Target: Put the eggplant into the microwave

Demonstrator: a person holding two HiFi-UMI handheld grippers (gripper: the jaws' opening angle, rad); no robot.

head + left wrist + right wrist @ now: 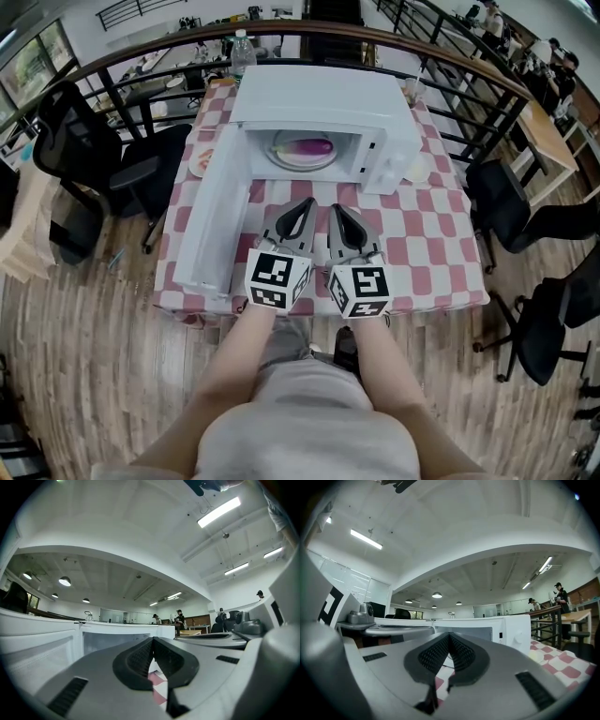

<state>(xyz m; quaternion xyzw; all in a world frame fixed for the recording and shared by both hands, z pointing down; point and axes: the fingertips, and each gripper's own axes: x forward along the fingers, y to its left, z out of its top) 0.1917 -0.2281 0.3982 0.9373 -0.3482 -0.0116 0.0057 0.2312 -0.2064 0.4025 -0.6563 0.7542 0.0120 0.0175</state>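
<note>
Purple eggplant point(314, 147) already lies inside the microwave point(323, 94), on the pale plate point(281, 157) in its cavity, so the task looks done bar the door point(214, 211), which stands swung wide at the microwave's left. Left gripper point(307, 206) & right gripper point(337, 211) hover side by side just in front of the microwave, over the checked tabletop point(427, 244). Each has its jaws pressed together w/ nothing between them.

Risks, as I judge them:
- If the door gets pushed shut w/ closed jaws, they could slip off its smooth face.
- A hard shove could jolt the microwave & roll the eggplant toward the opening.
- Door catching the eggplant looks unlikely, since it sits well in.
- Right gripper is nearest the opening, so a careless reach could knock the plate.
</note>
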